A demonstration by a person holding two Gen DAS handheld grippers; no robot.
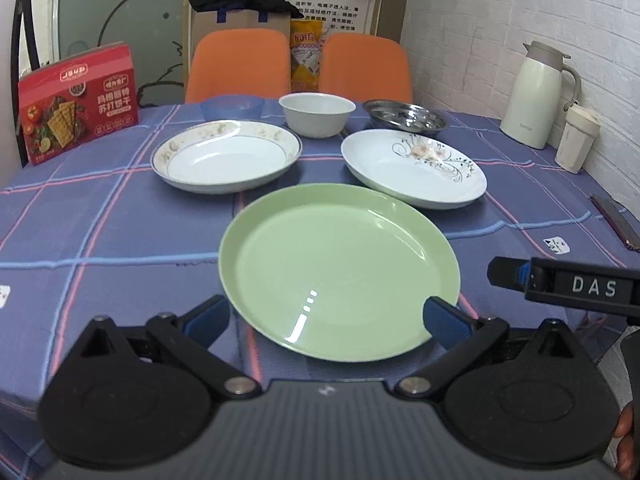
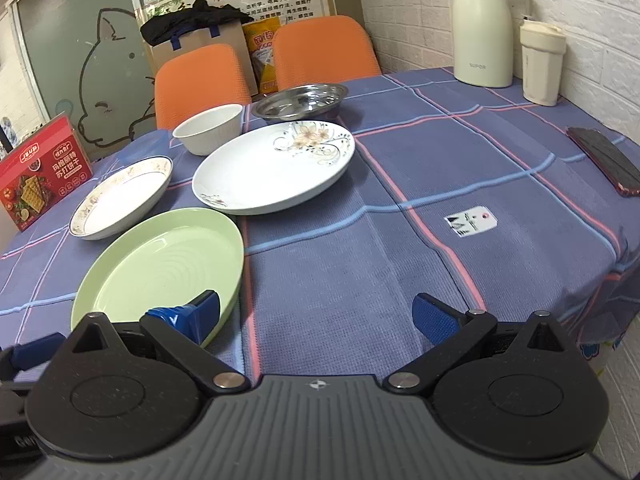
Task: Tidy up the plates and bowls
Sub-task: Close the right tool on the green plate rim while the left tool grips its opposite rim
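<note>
A green plate [image 1: 338, 270] lies nearest, with my open left gripper [image 1: 326, 322] spread around its near rim, empty. Behind it are a gold-rimmed white plate [image 1: 226, 156], a flower-pattern white plate [image 1: 414, 168], a blue bowl [image 1: 232, 107], a white bowl [image 1: 317, 114] and a steel dish [image 1: 406, 115]. My right gripper [image 2: 316, 316] is open and empty over bare cloth, right of the green plate [image 2: 160, 268]; it shows in the left wrist view [image 1: 560, 286]. The flower plate [image 2: 274, 166], rimmed plate [image 2: 120, 196], white bowl [image 2: 208, 128] and steel dish [image 2: 302, 100] lie beyond.
A red cracker box [image 1: 78, 102] stands at the left. A cream thermos [image 2: 484, 26] and cup [image 2: 542, 64] stand by the brick wall at right. A phone [image 2: 606, 160] lies near the right table edge. Two orange chairs [image 1: 240, 64] are behind the table.
</note>
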